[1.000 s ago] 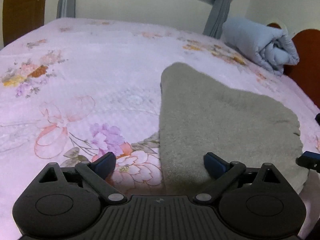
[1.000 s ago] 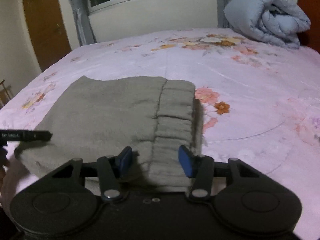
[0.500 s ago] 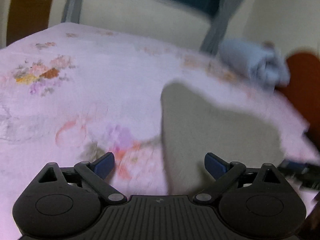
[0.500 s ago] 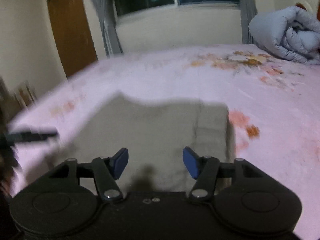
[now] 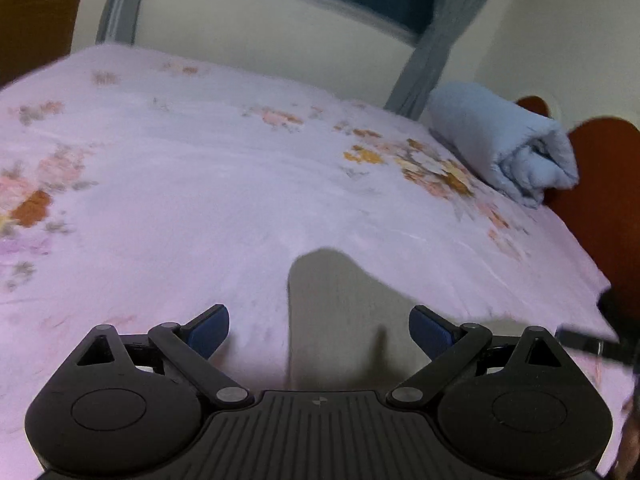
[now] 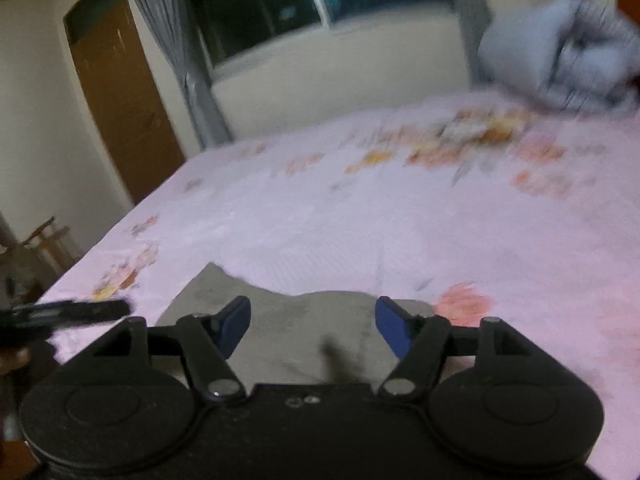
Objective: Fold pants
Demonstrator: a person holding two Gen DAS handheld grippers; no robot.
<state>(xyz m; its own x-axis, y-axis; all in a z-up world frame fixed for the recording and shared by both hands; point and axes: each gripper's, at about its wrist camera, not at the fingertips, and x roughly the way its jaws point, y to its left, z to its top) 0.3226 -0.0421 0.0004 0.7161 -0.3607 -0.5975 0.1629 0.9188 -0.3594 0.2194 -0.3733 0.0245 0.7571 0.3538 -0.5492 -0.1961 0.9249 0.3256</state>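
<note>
Only the right wrist view shows the brown wooden door [image 6: 124,100]. One folded grey fleece pants [image 5: 340,312] lies on the pink floral bedsheet [image 5: 200,184], with one rolled pale-blue quilt [image 5: 504,148]. Both the left gripper [image 5: 319,330] and right gripper [image 6: 313,326] gape, empty.

From my feed: grey-olive fleece pants [image 5: 344,304], pink floral bedsheet [image 5: 200,184], pale blue rolled quilt [image 5: 504,144] at 2 o'clock, brown wooden door [image 6: 124,96].

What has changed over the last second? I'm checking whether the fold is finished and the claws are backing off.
Both claws have pulled back and tilted up from the folded gray pants: the left claw and right claw now show only the pants' far edge, with more wall and window in view. Neither took hold of anything. Both remain open and empty; the pants stay folded on the pink bedsheet, and the rolled blue quilt is unmoved.
</note>
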